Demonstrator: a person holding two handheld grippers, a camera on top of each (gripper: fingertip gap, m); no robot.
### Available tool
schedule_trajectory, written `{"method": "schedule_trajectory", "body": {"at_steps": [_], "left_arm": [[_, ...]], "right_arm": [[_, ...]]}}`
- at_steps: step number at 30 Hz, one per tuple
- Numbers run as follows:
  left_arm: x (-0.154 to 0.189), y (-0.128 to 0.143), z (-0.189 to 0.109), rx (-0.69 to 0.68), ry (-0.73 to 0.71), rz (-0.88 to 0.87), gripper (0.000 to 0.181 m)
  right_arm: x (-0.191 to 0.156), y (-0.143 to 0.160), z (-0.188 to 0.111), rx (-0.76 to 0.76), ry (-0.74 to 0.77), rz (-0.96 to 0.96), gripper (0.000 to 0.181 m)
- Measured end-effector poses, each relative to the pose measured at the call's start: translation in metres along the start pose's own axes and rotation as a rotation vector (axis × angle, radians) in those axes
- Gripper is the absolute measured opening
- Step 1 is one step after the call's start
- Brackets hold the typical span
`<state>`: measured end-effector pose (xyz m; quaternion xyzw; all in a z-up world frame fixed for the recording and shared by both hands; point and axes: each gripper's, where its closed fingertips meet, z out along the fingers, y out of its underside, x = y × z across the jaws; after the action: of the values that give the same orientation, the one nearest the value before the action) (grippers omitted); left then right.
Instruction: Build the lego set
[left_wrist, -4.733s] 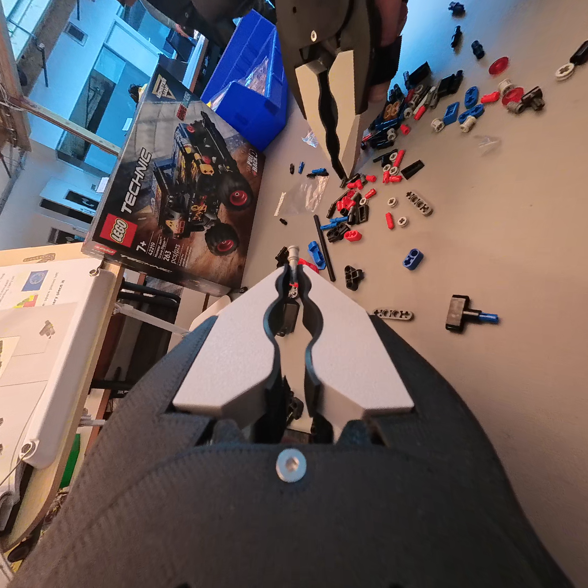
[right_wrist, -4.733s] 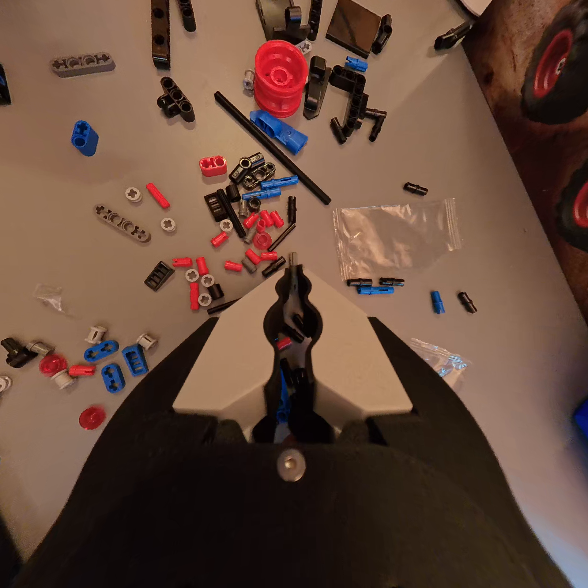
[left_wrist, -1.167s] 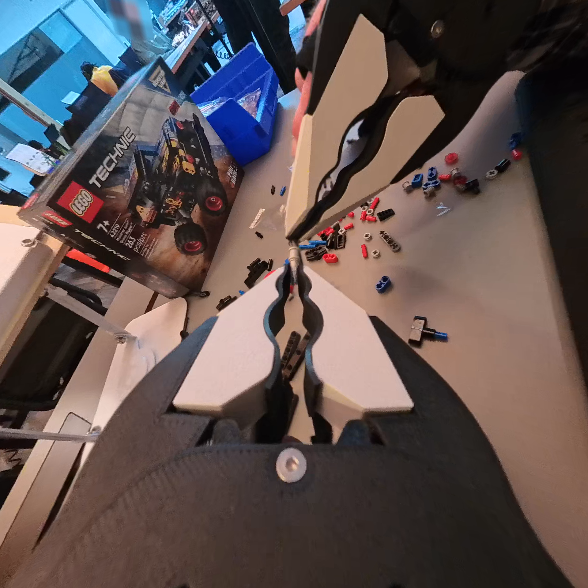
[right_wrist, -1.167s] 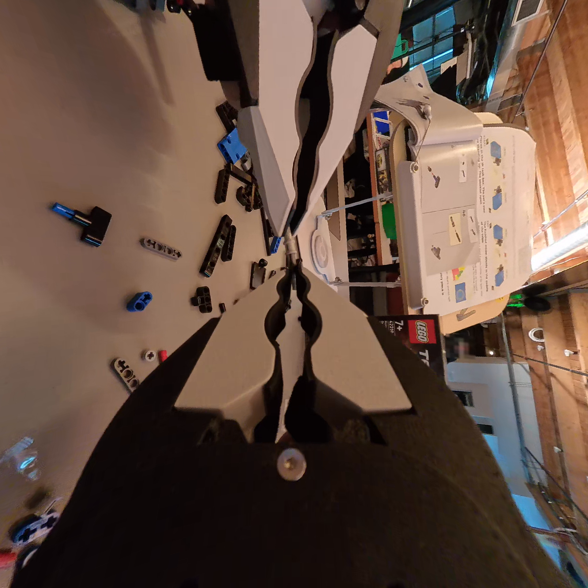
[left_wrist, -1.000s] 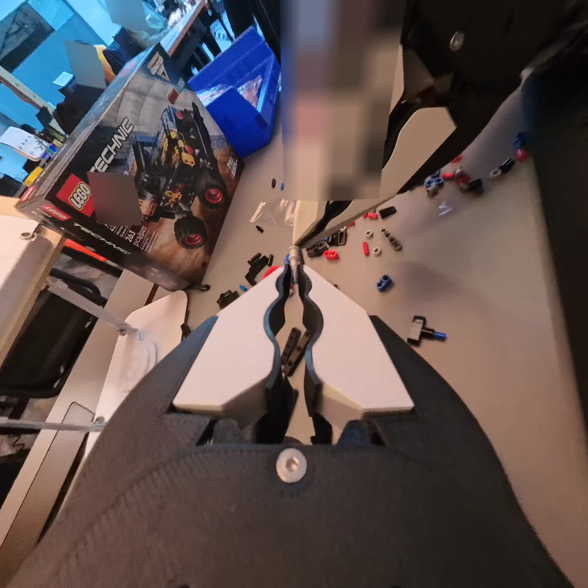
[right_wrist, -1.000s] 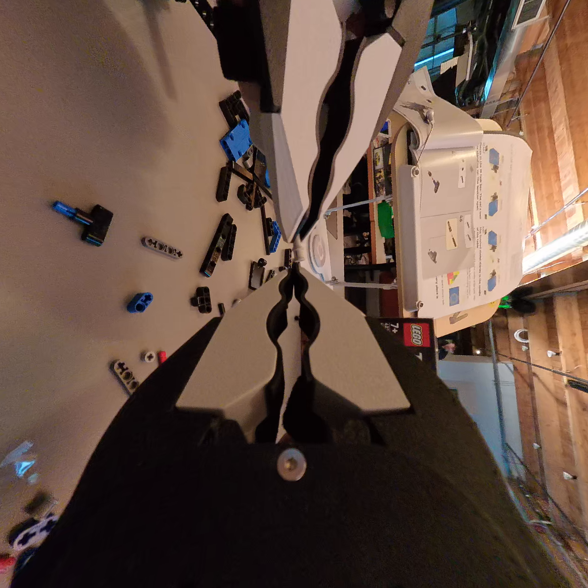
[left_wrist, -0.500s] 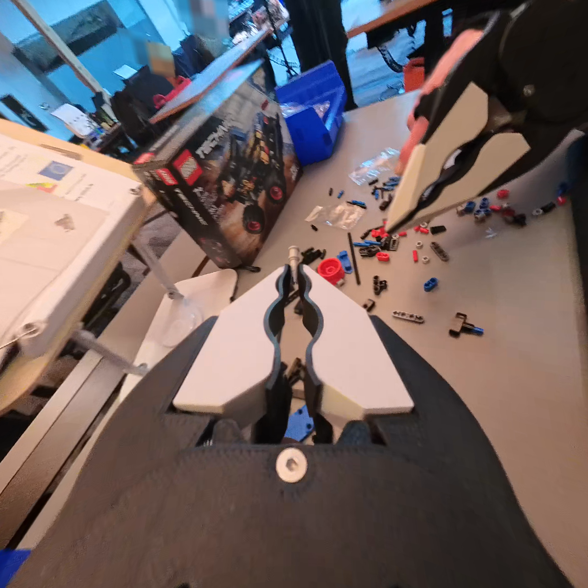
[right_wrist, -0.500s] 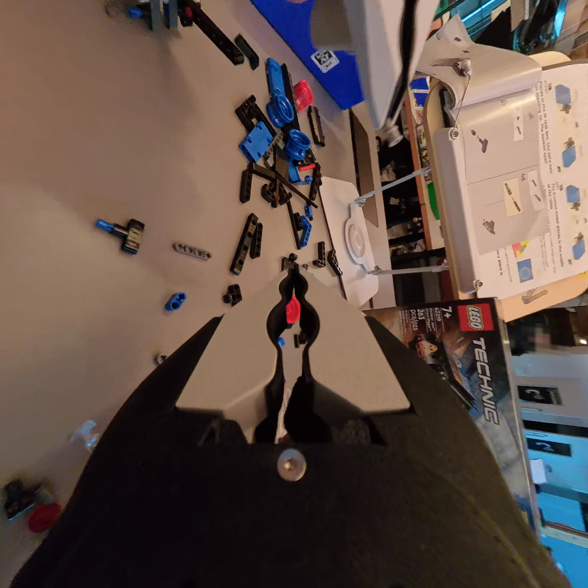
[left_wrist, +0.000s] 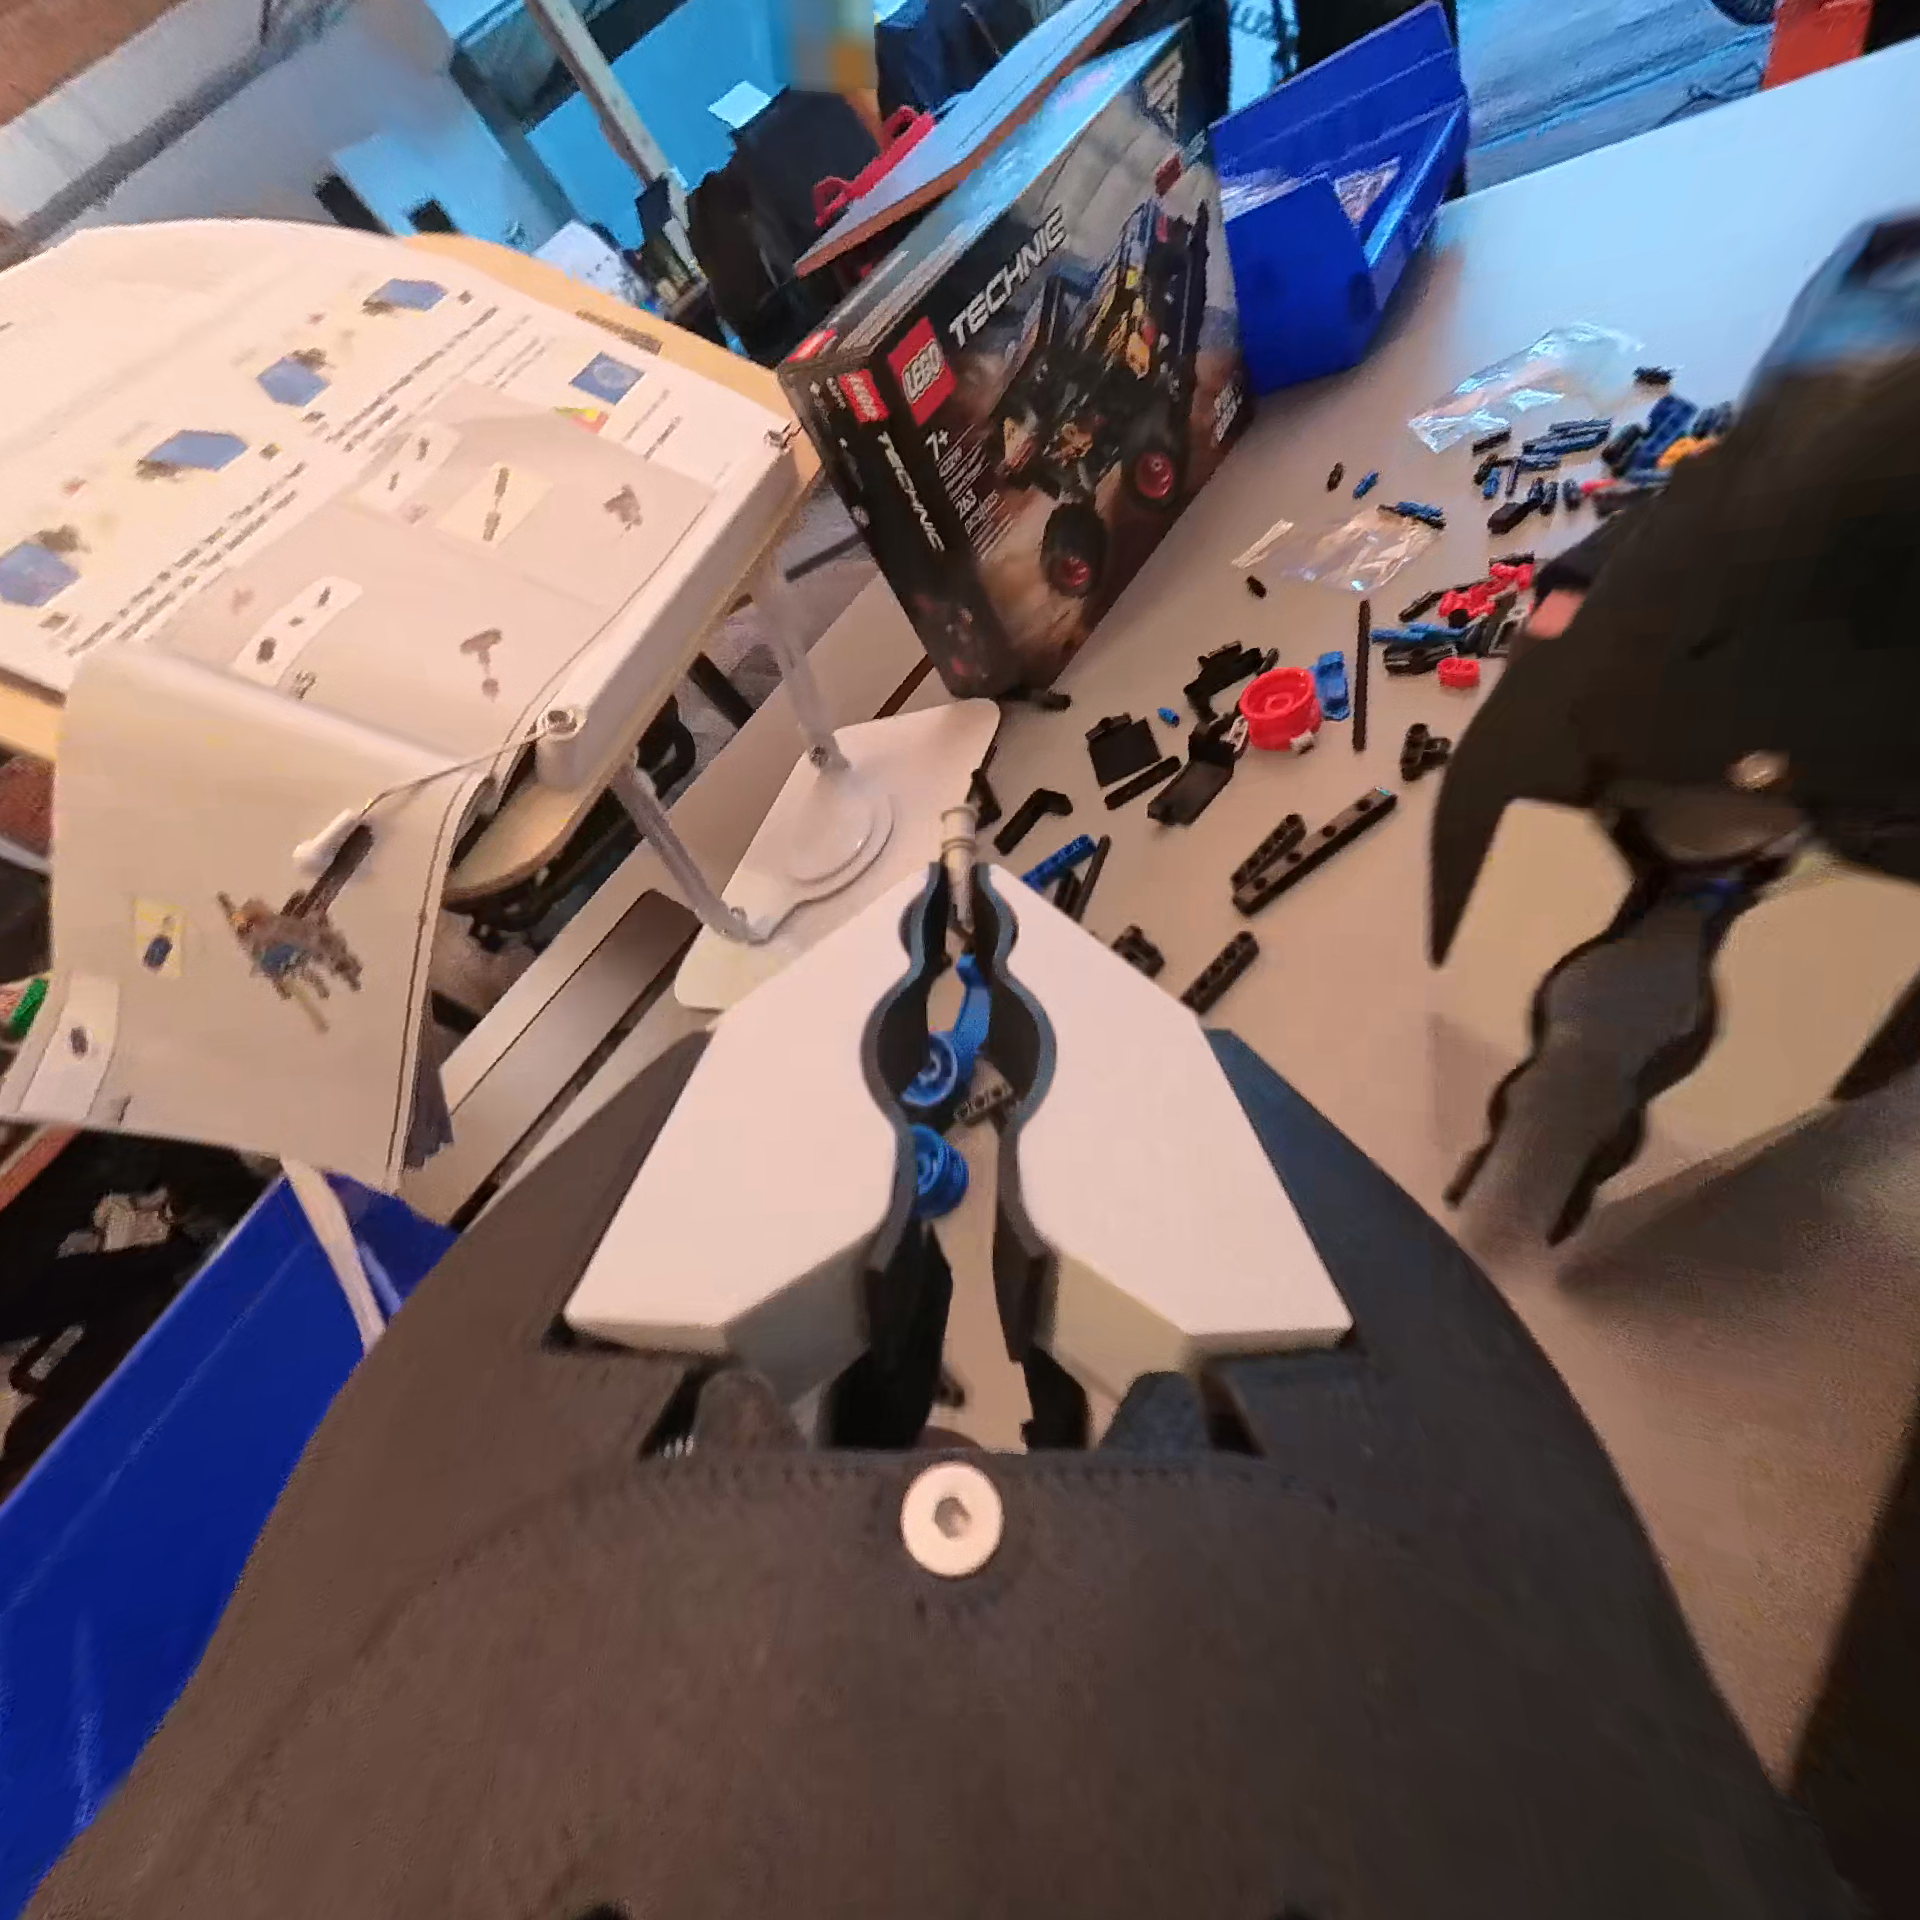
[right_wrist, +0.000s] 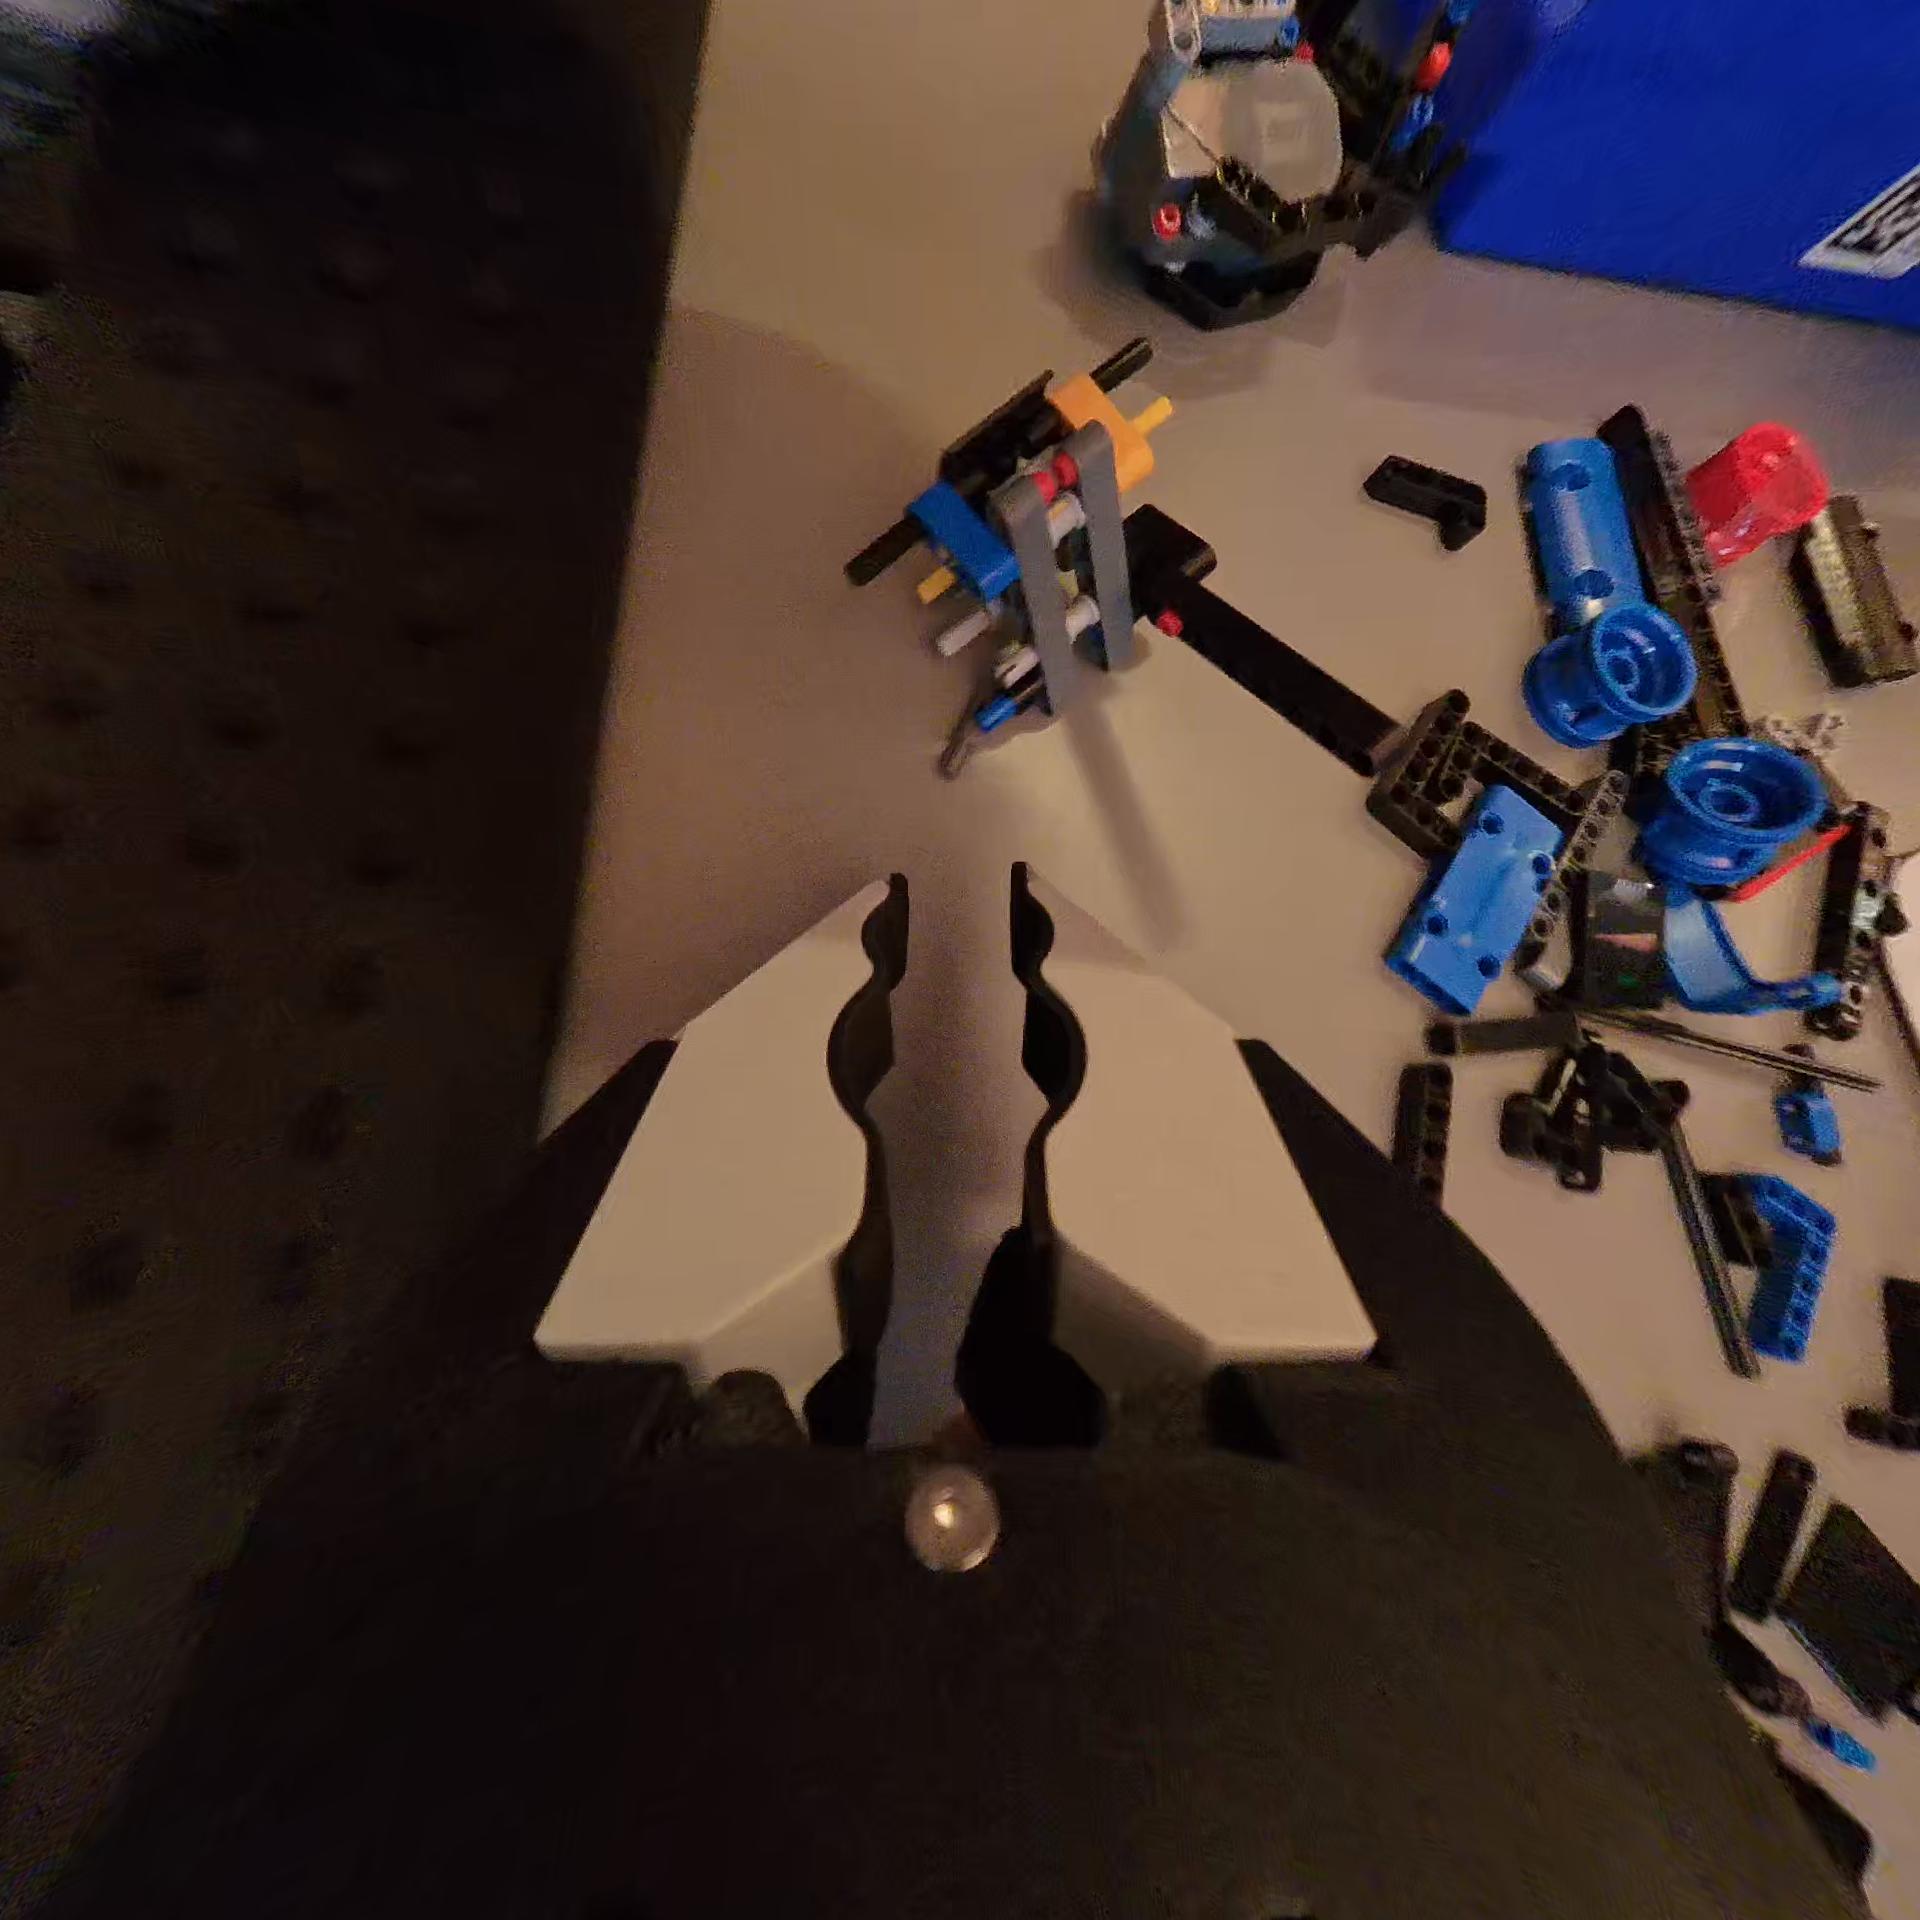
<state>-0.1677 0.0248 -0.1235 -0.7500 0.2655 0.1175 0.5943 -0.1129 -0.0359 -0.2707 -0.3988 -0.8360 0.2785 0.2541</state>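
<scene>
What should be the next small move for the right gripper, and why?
Probably it should move forward and close on the small sub-assembly lying ahead of it. The right gripper is open and empty above bare table, while the left gripper is shut on a light grey pin, seemingly waiting for a part to join it to.

The worktop (left_wrist: 1299, 1018) is pale grey. Both tools have light grey fingers (right_wrist: 727, 1122) edged in black on black bodies. The left tool (left_wrist: 958, 883) pinches a light grey pin (left_wrist: 954, 831). The box (left_wrist: 1039, 416) is mostly black with a red logo patch. The wheel hub (left_wrist: 1280, 707) is red; two hubs (right_wrist: 1610, 675) are blue. The bin (left_wrist: 1340, 208) is blue. The small assembly (right_wrist: 1039, 551) mixes grey, blue, orange, black and red.
</scene>
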Motion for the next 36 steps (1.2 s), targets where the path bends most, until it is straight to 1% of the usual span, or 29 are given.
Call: {"method": "schedule_trajectory", "body": {"at_steps": [2, 5, 8, 10, 13, 15, 16, 18, 20, 22, 24, 25, 28, 31, 32, 34, 36], "left_arm": [[0.002, 0.007, -0.011, 0.007, -0.015, -0.031, 0.001], [0.004, 0.020, -0.023, 0.002, -0.039, -0.063, 0.001], [0.004, 0.031, -0.030, 0.002, -0.052, -0.091, 0.001], [0.004, 0.036, -0.033, 0.000, -0.054, -0.103, 0.001], [0.004, 0.039, -0.036, -0.007, -0.056, -0.098, 0.001], [0.008, 0.039, -0.037, -0.007, -0.040, -0.101, 0.001], [0.010, 0.039, -0.037, -0.007, -0.031, -0.100, 0.001], [0.016, 0.040, -0.036, -0.010, -0.017, -0.091, 0.001], [0.022, 0.040, -0.033, -0.015, -0.001, -0.078, 0.001], [0.027, 0.040, -0.029, -0.018, 0.012, -0.072, 0.001], [0.030, 0.038, -0.026, -0.020, 0.016, -0.063, 0.001], [0.031, 0.038, -0.025, -0.020, 0.017, -0.059, 0.001], [0.034, 0.039, -0.023, -0.019, 0.023, -0.060, 0.002], [0.035, 0.040, -0.022, -0.016, 0.030, -0.062, 0.002], [0.035, 0.040, -0.021, -0.014, 0.032, -0.062, 0.001], [0.035, 0.041, -0.021, -0.018, 0.032, -0.059, 0.001], [0.035, 0.043, -0.021, -0.018, 0.030, -0.063, 0.002]], "right_arm": [[0.002, -0.005, 0.015, -0.009, -0.019, 0.033, 0.016], [-0.002, -0.012, 0.031, -0.004, -0.099, 0.116, 0.014], [-0.004, -0.018, 0.037, 0.004, -0.131, 0.153, 0.003], [-0.003, -0.018, 0.038, -0.013, -0.123, 0.160, 0.003], [-0.004, -0.012, 0.031, -0.028, -0.121, 0.116, 0.002], [-0.006, -0.001, 0.021, -0.047, -0.130, 0.065, 0.002], [-0.009, 0.005, 0.015, -0.059, -0.148, 0.028, 0.002], [-0.013, 0.019, 0.000, -0.064, -0.176, -0.112, 0.001], [-0.010, 0.033, -0.012, -0.083, -0.182, -0.217, 0.001], [0.002, 0.045, -0.020, -0.147, -0.150, -0.228, 0.003], [0.012, 0.048, -0.029, -0.178, -0.112, -0.184, 0.015], [0.016, 0.048, -0.033, -0.182, -0.084, -0.133, 0.016], [0.018, 0.052, -0.044, -0.180, -0.034, 0.018, 0.010], [0.014, 0.050, -0.040, -0.112, -0.024, 0.078, 0.014], [0.016, 0.052, -0.036, -0.118, -0.014, 0.091, 0.014], [0.021, 0.058, -0.029, -0.151, -0.001, 0.104, 0.021], [0.021, 0.055, -0.024, -0.138, -0.032, 0.160, 0.018]]}}
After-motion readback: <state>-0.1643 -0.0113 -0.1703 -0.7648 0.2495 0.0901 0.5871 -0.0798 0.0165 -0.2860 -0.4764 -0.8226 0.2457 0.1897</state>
